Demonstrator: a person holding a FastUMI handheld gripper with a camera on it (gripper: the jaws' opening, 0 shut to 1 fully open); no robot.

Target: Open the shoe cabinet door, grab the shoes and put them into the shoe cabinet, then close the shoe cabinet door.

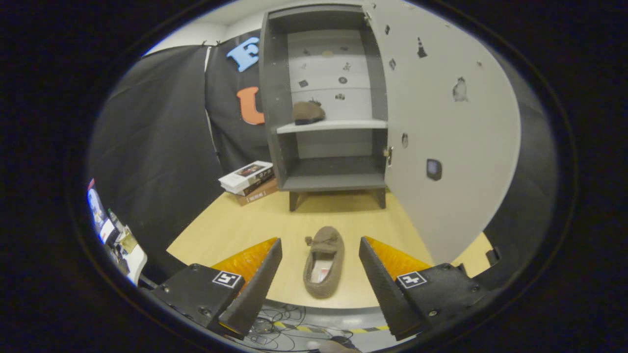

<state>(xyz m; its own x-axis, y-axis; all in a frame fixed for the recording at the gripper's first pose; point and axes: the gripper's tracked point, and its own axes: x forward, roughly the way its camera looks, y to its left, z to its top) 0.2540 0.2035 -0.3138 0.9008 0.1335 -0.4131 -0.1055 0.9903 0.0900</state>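
Both claw [320, 247] fingers spread wide, flanking the table slipper [324, 262]

My gripper [320, 247] fingers are spread; I see bare wooden tabletop [245, 220] ahead, the grey cabinet's white door [441, 122] swung open at right, stacked books [248, 181] centre-left.

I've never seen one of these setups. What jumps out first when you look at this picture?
First, the tall grey shoe cabinet at the far side of the wooden table, its pale door swung wide open and one brown shoe sitting on its middle shelf. Then the second brown slipper, lying on the table between the fingers of the open claw. A small stack of books rests left of the cabinet.
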